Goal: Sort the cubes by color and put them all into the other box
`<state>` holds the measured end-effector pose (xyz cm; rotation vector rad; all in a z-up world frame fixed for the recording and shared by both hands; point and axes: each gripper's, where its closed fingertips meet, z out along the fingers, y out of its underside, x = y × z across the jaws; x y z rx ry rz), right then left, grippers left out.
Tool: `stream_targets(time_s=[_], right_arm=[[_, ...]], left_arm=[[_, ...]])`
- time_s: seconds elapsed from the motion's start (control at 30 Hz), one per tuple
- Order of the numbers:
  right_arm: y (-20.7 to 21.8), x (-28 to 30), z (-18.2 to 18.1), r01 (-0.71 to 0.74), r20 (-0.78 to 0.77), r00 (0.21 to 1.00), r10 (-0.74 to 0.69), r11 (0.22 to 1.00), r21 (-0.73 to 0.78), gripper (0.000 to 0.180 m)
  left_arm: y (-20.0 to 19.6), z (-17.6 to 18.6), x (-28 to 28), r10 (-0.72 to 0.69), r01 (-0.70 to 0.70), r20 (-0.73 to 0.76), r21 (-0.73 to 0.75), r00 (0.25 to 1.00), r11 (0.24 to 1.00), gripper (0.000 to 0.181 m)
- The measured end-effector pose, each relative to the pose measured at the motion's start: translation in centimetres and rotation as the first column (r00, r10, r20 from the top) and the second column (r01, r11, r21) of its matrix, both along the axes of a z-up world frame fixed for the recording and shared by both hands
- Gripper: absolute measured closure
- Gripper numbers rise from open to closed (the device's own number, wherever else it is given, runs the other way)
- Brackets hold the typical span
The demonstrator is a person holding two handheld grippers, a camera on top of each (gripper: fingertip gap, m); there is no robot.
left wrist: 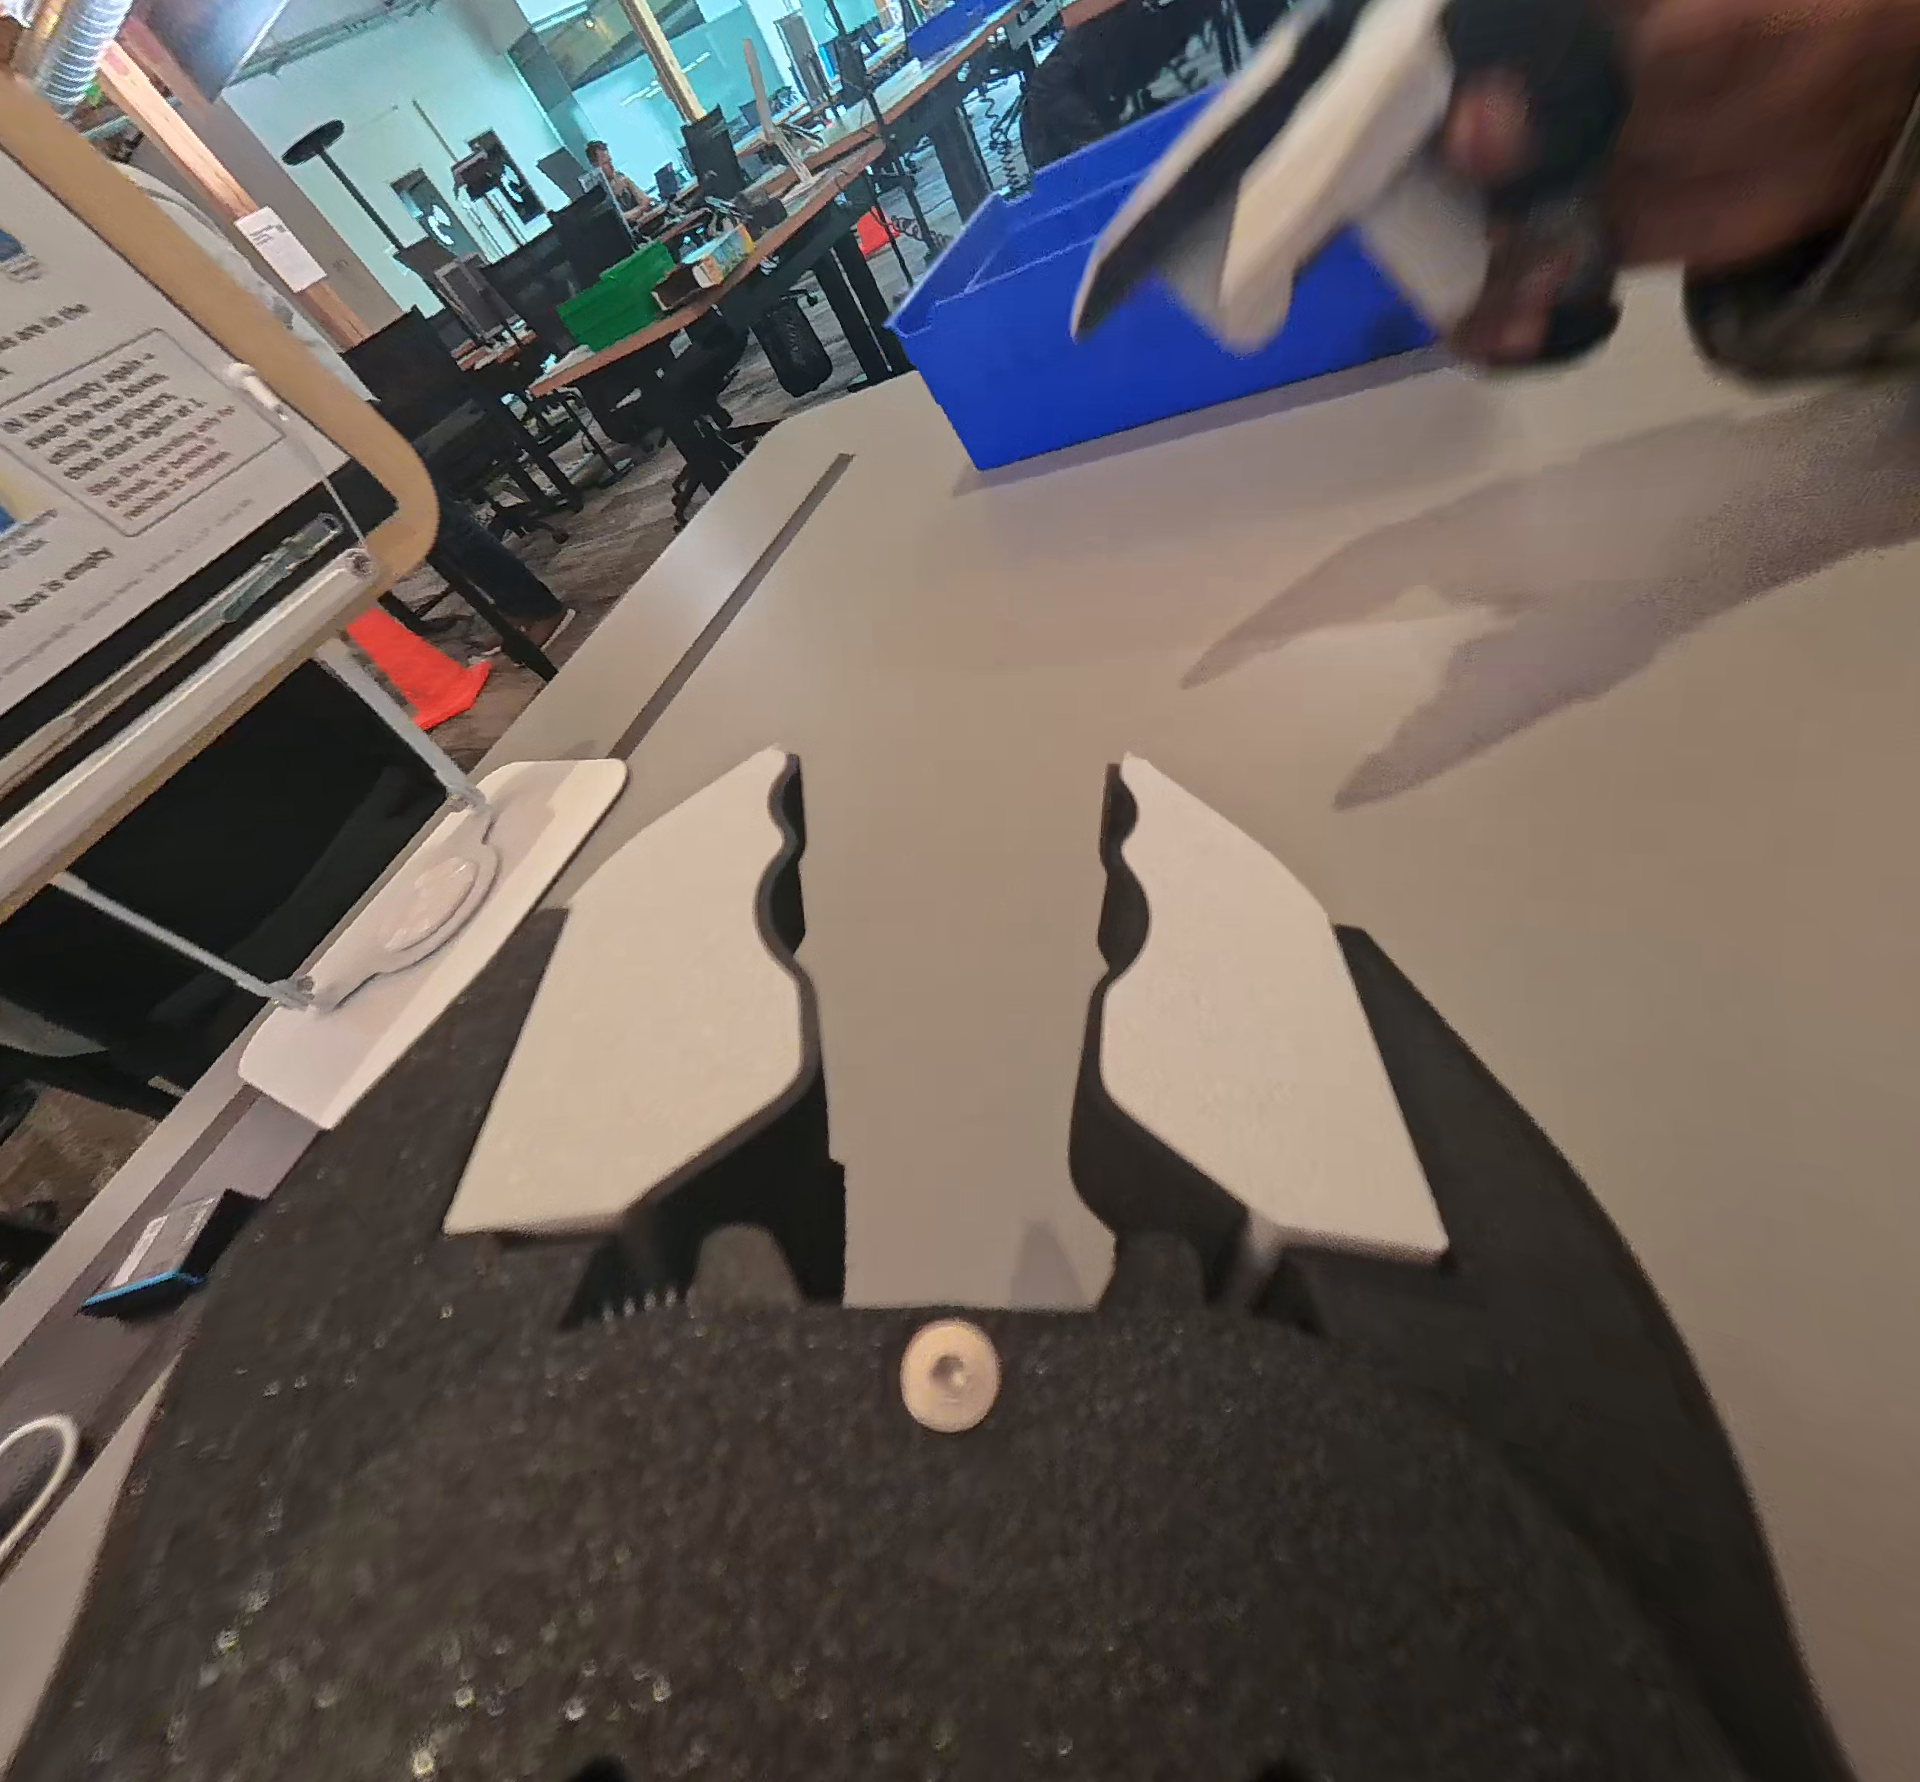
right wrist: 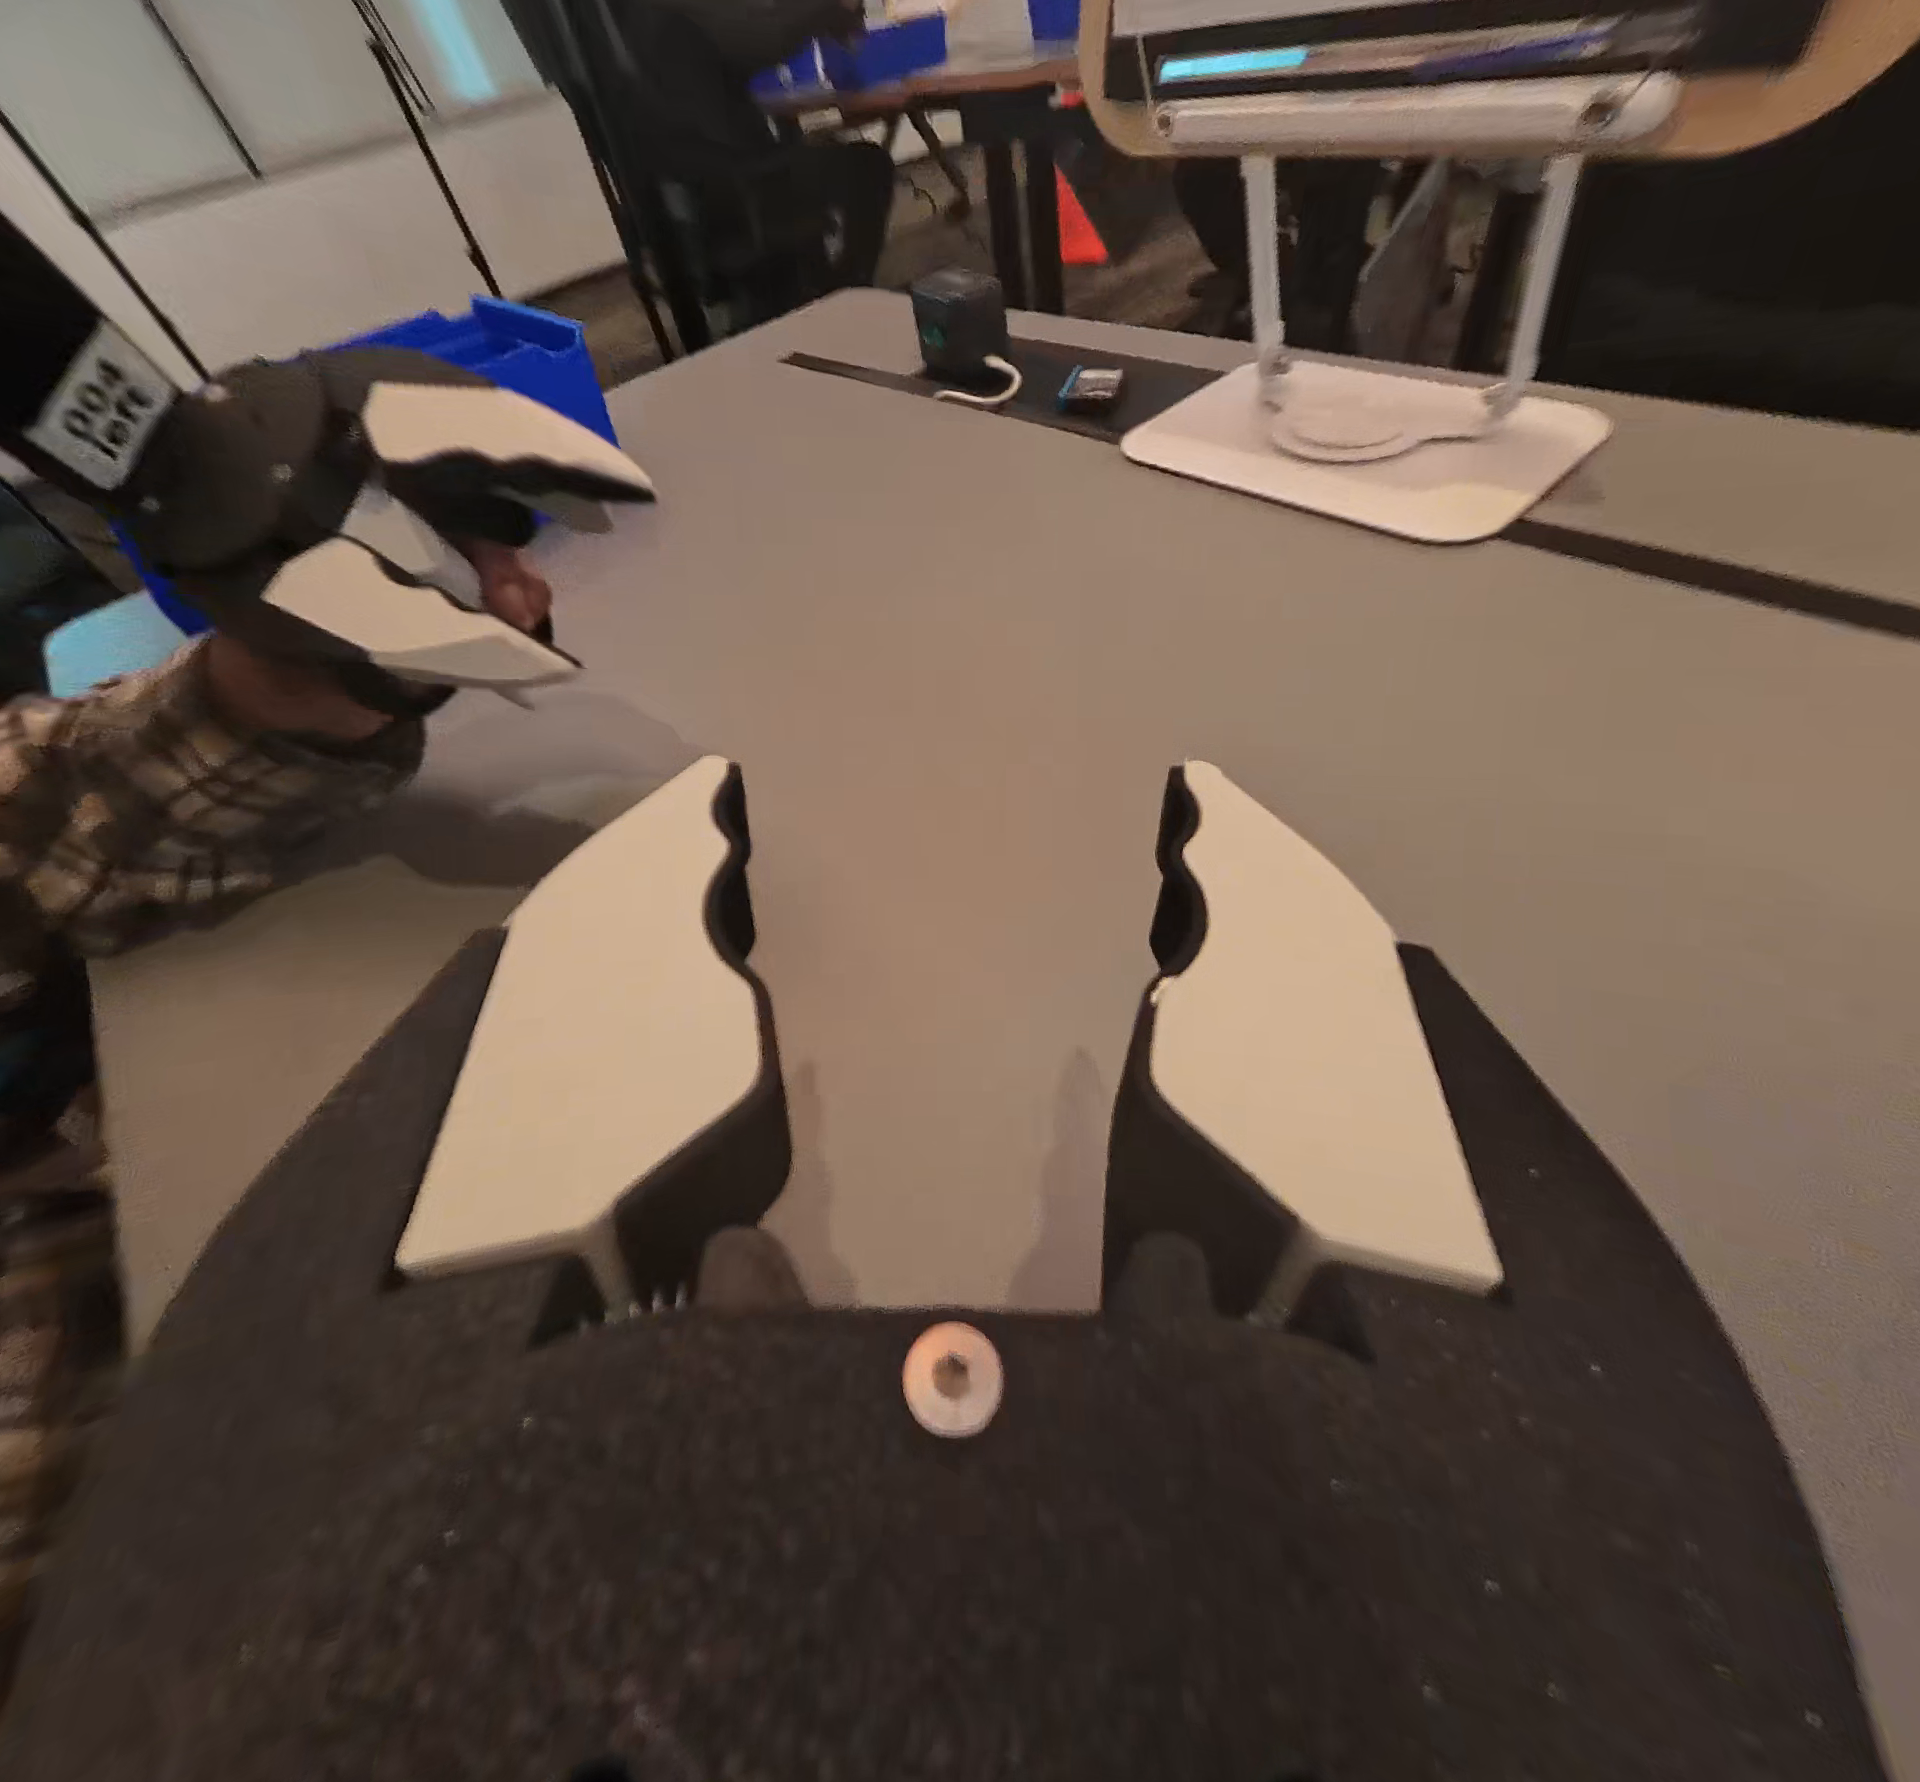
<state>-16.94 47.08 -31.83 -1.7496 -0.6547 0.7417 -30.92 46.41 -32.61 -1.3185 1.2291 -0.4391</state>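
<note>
No cubes show in either view. A blue box [left wrist: 1039, 382] stands on the grey table at the far side; its inside is mostly hidden. It also shows in the right wrist view [right wrist: 540, 350], behind the left gripper. My left gripper [left wrist: 956, 776] is open and empty over bare table. My right gripper [right wrist: 954, 776] is open and empty over bare table. The right gripper appears blurred in the left wrist view [left wrist: 1164, 319], in front of the blue box, held by a hand. The left gripper shows in the right wrist view [right wrist: 613, 579], open, turned on its side.
A tablet on a white stand [right wrist: 1371, 454] sits at the table's edge; its base also shows in the left wrist view [left wrist: 447, 901]. A small dark device [right wrist: 956, 319] with a white cable sits on a black strip. Desks, chairs and an orange cone [left wrist: 416, 672] lie beyond.
</note>
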Motion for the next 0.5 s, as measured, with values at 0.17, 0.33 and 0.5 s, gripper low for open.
stream_targets(time_s=[0.17, 0.33, 0.5], right_arm=[[2.9, -2.3, -3.5, 0.037, -0.121, 0.992, -0.032, 0.999, 0.039, 0.098], [2.8, -1.6, -2.9, 0.044, -0.073, 0.997, -0.033, 0.988, 0.149, 0.102], [2.4, -2.5, -2.7, -0.018, -0.133, 0.99, 0.035, 0.992, 0.122, 0.101]], left_arm=[[-0.3, 2.1, -2.0, 0.06, -0.06, 0.028, -0.004, 0.998, 0.998, 0.124], [-1.7, 7.5, -11.0, 0.199, -0.198, -0.025, 0.035, 0.98, 0.98, 0.123], [-1.8, 11.2, -26.9, 0.286, -0.302, -0.229, -0.038, 0.931, 0.953, 0.128]])
